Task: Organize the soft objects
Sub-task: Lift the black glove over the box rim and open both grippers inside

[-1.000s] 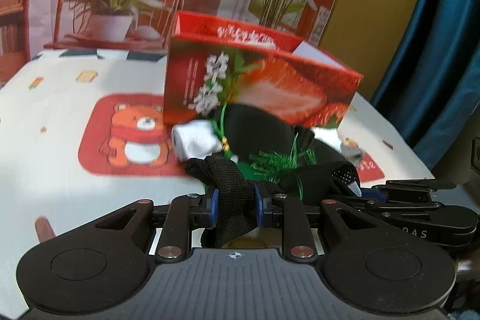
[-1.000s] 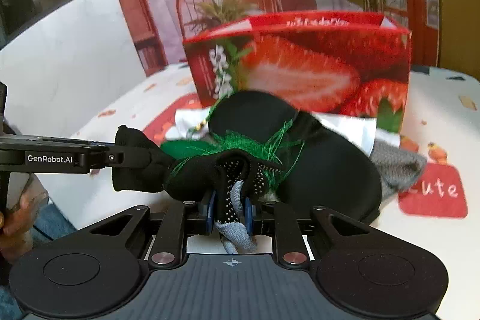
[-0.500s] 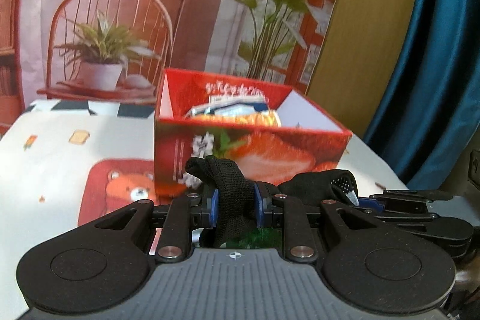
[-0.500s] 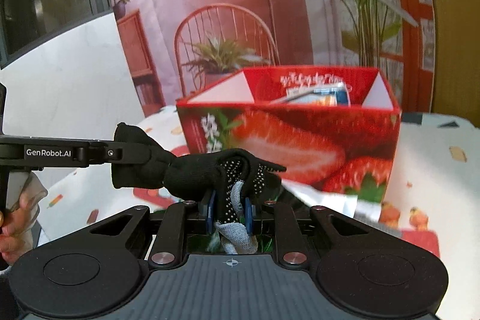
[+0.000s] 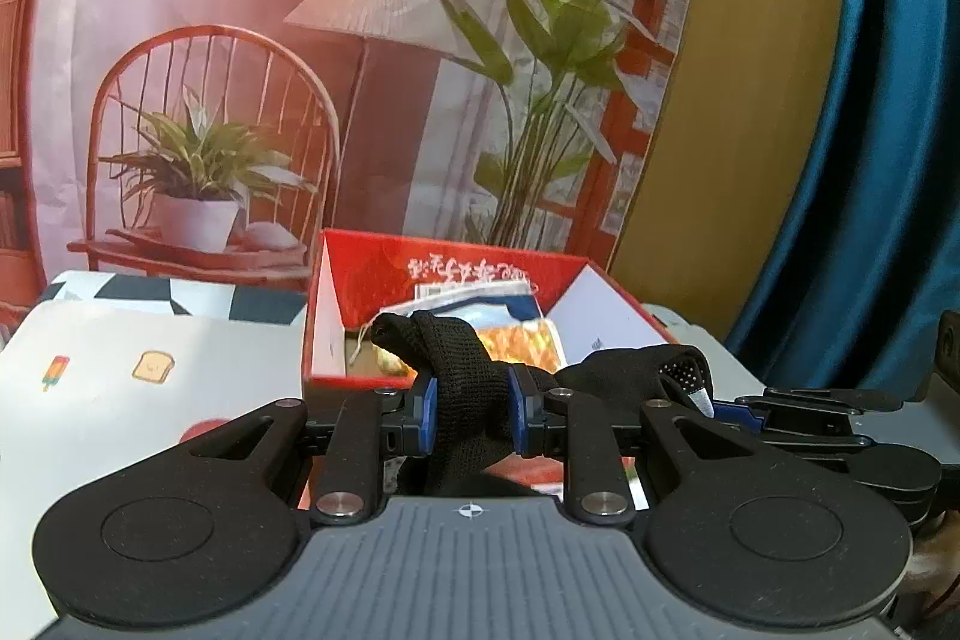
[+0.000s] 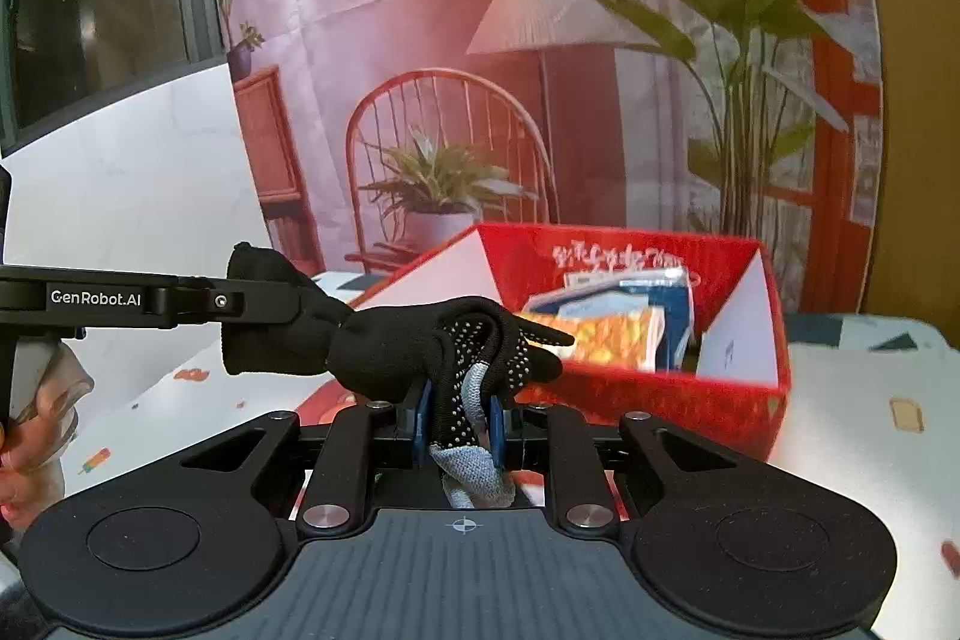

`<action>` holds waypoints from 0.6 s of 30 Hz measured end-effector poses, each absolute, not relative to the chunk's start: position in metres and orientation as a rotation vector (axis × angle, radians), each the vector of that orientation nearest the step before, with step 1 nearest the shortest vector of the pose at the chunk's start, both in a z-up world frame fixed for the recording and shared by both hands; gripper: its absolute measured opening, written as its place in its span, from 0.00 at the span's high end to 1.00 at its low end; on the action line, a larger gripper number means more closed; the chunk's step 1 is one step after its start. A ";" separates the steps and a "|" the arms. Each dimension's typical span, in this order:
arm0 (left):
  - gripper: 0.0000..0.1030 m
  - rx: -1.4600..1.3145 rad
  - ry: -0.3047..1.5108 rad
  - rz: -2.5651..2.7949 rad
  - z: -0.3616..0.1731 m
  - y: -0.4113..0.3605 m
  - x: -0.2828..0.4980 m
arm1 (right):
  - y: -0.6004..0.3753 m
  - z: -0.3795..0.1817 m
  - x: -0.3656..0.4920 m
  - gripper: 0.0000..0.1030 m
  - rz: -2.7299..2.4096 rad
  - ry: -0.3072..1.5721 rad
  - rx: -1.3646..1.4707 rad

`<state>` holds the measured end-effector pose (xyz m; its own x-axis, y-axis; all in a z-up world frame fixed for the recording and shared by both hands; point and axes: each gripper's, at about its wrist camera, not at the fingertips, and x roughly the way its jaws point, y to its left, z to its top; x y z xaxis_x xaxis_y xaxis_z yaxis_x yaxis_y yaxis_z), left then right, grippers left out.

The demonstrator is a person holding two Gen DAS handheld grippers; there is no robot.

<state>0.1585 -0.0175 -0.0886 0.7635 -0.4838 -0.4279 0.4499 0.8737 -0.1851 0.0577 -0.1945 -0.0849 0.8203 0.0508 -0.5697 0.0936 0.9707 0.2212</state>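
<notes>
Both grippers tilt gently downward at the red strawberry box [image 5: 447, 268] on my desk [image 5: 150, 340]. Left gripper [image 5: 468, 415] pinches the cuff end of a black dotted glove [image 6: 420, 340]; right gripper [image 6: 456, 421] pinches its finger end, so I see it stretched level between them, just short of the box.

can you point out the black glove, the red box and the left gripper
black glove [image 6: 420, 346], right wrist view, on the knit palm between the two grippers
red box [image 5: 444, 259], left wrist view, on the inside of its far wall
left gripper [image 5: 469, 409], left wrist view, midway between its blue-padded fingertips
</notes>
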 end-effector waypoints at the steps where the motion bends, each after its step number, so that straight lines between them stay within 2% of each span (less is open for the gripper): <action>1: 0.76 -0.076 0.484 -0.507 -0.088 -0.018 0.161 | -0.196 -0.083 0.061 0.83 -0.022 0.609 0.240; 18: 0.76 -0.109 0.527 -0.522 -0.090 -0.028 0.203 | -0.219 -0.087 0.096 0.83 -0.034 0.645 0.206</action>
